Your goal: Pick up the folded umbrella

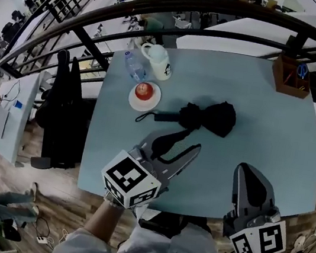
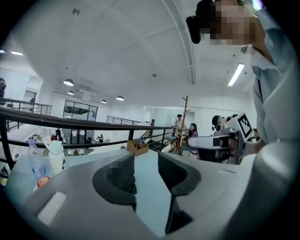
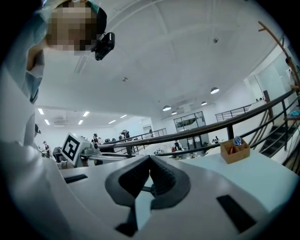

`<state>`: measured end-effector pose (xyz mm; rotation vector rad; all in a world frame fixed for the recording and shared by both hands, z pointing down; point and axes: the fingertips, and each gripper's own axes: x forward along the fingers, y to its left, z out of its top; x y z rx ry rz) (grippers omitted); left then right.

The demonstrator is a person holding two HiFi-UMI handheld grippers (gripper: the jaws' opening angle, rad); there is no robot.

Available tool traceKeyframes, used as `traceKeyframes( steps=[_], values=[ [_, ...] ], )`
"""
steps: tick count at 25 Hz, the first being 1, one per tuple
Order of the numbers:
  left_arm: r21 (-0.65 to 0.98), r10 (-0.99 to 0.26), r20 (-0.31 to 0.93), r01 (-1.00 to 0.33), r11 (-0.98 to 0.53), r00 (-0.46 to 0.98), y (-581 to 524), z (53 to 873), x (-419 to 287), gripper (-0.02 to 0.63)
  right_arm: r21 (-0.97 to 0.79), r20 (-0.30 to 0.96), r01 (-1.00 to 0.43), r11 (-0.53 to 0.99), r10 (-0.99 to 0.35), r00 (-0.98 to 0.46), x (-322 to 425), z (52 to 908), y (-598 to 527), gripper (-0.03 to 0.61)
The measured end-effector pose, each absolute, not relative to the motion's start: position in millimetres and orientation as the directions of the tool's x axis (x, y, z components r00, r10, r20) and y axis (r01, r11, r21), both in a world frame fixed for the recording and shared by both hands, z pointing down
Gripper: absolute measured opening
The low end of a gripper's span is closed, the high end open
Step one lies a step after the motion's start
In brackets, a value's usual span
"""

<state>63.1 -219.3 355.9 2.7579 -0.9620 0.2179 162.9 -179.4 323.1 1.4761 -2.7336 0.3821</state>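
Fingers [image 2: 180, 173] of the L gripper [image 1: 175, 147] stand partway apart w/ nothing gripped, only bare table [image 1: 263, 140] btwn them. R gripper [image 1: 245, 170], lower right of the head view, has its fingers [image 3: 164, 180] pinched together at the tips, empty. Black folded umbrella [image 1: 207, 116] lies flat on the table mid-frame, handle to the left, just above the L tips and up-left of the R ones.

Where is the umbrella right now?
In the head view, the umbrella lies mid-way across the table, just right of the plate and ahead of the open left hand-held gripper.
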Motion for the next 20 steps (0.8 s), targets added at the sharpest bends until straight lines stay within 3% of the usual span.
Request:
traceKeyframes(
  steps=[4,8,20],
  values=[
    [0.080,-0.570,0.319,-0.621,-0.780,0.757,-246,385,81,0.205,-0.235,0.138,-0.806,0.543,-0.802,-0.581,177,334,-194,0.000],
    [-0.007,-0.526,0.426,-0.579,-0.815,0.736,-271,412,95,0.244,-0.252,0.157,-0.793,0.554,-0.786,-0.598,190,346,-205,0.000],
    [-0.121,-0.373,0.735,-0.432,-0.894,0.566,-337,521,102,0.287,-0.329,0.195,-0.771,0.545,-0.760,-0.620,218,377,-242,0.000]
  ],
)
